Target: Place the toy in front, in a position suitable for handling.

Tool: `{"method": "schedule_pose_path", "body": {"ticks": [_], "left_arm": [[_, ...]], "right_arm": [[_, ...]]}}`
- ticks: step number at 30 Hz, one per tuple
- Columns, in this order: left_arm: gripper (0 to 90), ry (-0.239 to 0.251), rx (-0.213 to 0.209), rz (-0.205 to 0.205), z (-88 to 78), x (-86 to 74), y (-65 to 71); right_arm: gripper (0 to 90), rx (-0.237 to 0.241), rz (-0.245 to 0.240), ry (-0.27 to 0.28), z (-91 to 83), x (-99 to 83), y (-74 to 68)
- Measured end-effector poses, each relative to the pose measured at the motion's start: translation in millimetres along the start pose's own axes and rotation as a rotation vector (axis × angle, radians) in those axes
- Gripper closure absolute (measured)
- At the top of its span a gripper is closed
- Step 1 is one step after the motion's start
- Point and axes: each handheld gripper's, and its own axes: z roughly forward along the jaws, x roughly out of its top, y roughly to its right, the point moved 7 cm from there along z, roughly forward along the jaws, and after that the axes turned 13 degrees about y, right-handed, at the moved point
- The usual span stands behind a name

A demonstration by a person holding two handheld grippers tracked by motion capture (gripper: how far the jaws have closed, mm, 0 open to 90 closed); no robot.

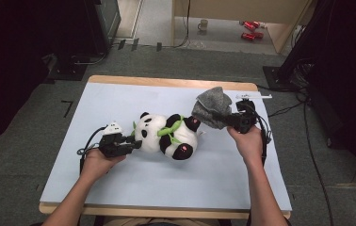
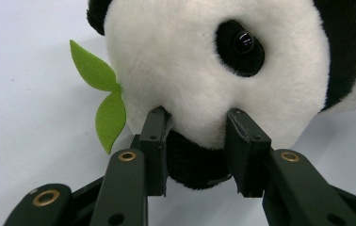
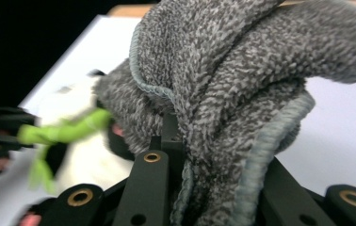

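A black-and-white panda plush with a green leafy band lies on its side in the middle of the pale blue mat. My left gripper holds it at the head. In the left gripper view the gripper pinches the panda at a black ear under the white face, beside a green leaf. My right gripper is shut on a bunched grey towel, held just right of the panda's feet. In the right gripper view the towel drapes over the gripper and hides its right jaw; the panda is blurred behind.
The mat covers a wooden table whose edge shows at the back. A white strip lies at the back right corner. Cables run over the floor to the right. A mug and red cans sit far behind.
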Motion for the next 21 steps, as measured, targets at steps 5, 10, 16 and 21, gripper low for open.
{"method": "schedule_pose_path", "body": {"ticks": [5,10,16,21], "left_arm": [[63.0,0.007,0.006,0.001,-0.1,-0.5,0.8],[62.9,0.016,0.015,0.02,-1.3,-2.4,1.9],[62.8,0.026,0.022,0.014,-2.6,-2.8,3.9],[62.8,0.024,0.028,0.011,-2.5,-2.0,4.8]], "right_arm": [[78.8,0.073,-0.036,0.015,6.0,5.7,-30.8],[78.6,0.097,-0.071,-0.02,23.3,-2.9,-44.8],[78.3,0.068,-0.021,-0.062,36.6,-16.9,-23.3],[78.2,-0.004,-0.061,-0.075,34.8,-20.0,-8.0]]}}
